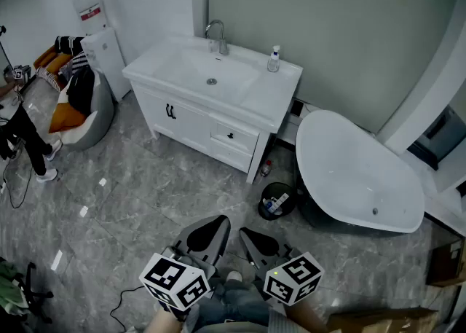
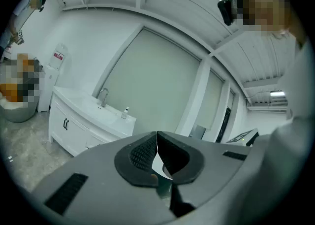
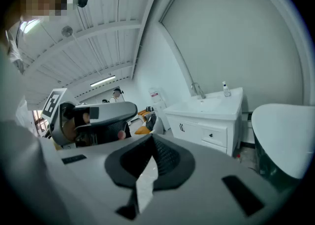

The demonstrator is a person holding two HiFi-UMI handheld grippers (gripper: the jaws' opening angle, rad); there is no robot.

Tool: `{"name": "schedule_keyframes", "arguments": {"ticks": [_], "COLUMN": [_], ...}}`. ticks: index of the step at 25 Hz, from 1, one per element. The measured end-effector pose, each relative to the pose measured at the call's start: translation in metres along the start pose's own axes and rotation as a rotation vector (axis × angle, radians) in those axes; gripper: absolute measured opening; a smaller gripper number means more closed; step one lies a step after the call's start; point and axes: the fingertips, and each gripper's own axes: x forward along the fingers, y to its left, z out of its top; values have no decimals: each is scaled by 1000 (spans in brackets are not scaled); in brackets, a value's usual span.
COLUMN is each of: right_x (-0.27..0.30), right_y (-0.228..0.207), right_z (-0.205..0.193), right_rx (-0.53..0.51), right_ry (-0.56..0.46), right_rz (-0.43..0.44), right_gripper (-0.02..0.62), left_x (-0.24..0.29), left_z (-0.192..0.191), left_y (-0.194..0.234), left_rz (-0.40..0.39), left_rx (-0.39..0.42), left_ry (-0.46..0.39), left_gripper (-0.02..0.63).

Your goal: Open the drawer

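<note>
Holding both claws low over the floor, you have them clenched on nothing: left claw (image 1: 215,224) and right claw (image 1: 251,237), side by side. Well ahead of them stands the vanity (image 1: 182,116) — its drawer (image 1: 242,139) is closed, dark knob (image 1: 230,135) at its middle, below the sink (image 1: 211,73) counter.

The drawer (image 1: 233,136) is in the vanity (image 1: 191,116) at its right, bathtub (image 1: 357,171) further right, bin (image 1: 277,201) between them.
</note>
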Motion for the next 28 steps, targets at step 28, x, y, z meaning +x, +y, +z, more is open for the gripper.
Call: {"name": "schedule_keyframes", "arguments": {"ticks": [28], "right_x": [-7], "right_y": [-24], "right_z": [-2], "right_rx": [7], "right_ry": [0], "right_rz": [48], "right_gripper": [6], "left_x": [-7], "left_z": [13], "left_y": [15], "left_rz": [144], "left_rx": [39], "left_ry": [-66], "left_gripper": [18]}}
